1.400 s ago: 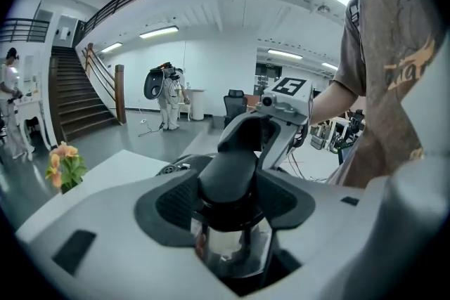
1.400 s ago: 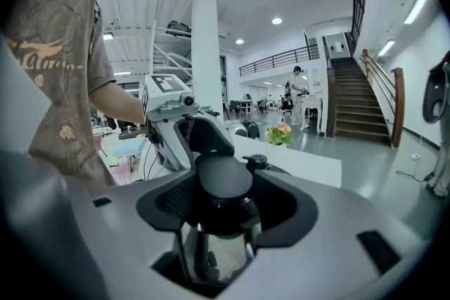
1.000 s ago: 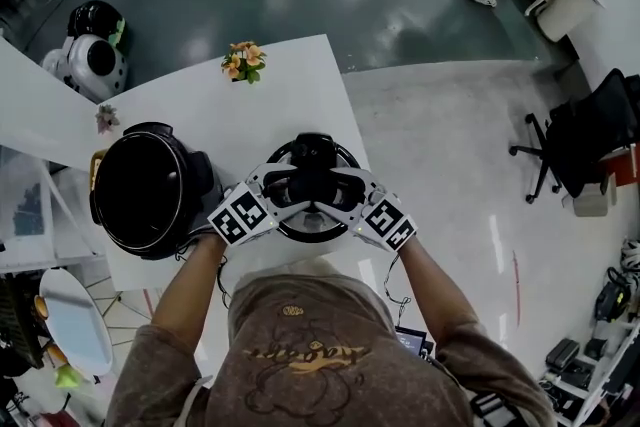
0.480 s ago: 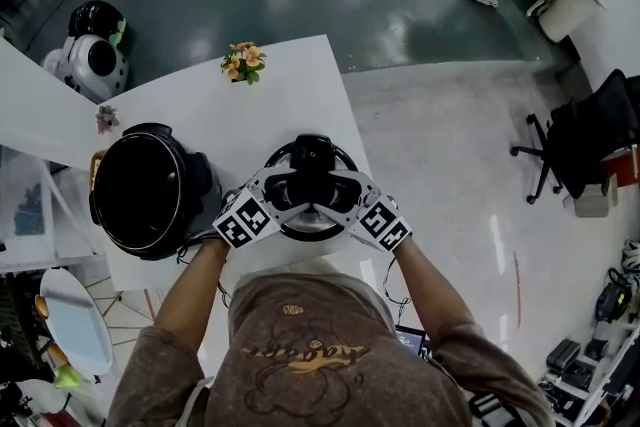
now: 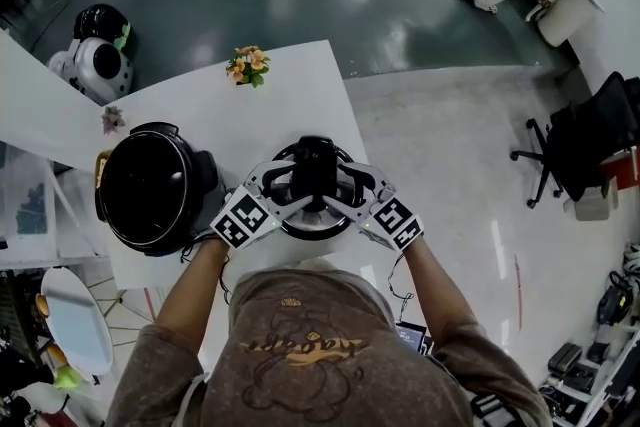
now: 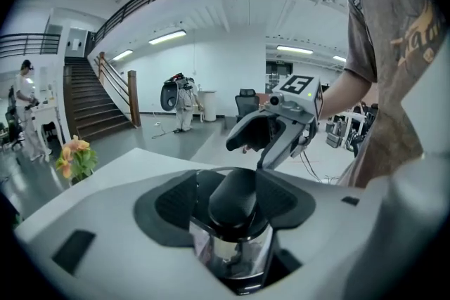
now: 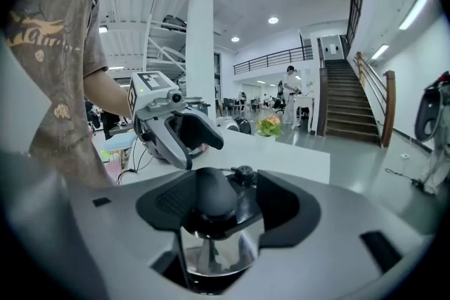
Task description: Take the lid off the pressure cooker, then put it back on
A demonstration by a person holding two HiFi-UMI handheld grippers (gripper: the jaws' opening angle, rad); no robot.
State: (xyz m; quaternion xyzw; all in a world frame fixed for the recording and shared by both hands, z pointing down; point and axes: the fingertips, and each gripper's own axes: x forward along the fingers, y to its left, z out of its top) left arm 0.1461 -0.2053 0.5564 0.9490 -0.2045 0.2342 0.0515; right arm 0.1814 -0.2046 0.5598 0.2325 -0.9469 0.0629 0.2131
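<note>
The pressure cooker's lid (image 5: 312, 233), steel with a long black handle (image 5: 315, 165), lies at the right of the white table (image 5: 290, 85). The lid is apart from the open black cooker pot (image 5: 150, 130) on its left. My left gripper (image 5: 285, 190) and right gripper (image 5: 345, 190) face each other across the handle. In the left gripper view the handle (image 6: 235, 197) stands between the spread pads, with a narrow gap on its left. In the right gripper view the handle (image 7: 211, 197) also sits between the pads, a gap and the valve (image 7: 242, 172) on its right. I cannot tell if the lid is lifted.
A pot of orange flowers (image 5: 247, 65) stands at the table's far edge and a small flower (image 5: 112, 118) behind the cooker. The lid is close to the table's right edge. A round white and black machine (image 5: 95, 65) sits on the floor far left, an office chair (image 5: 575, 145) far right.
Both grippers stay at the lid's handle, and the lid and pot keep their places. The right gripper's marker cube has slid a little to the right.
</note>
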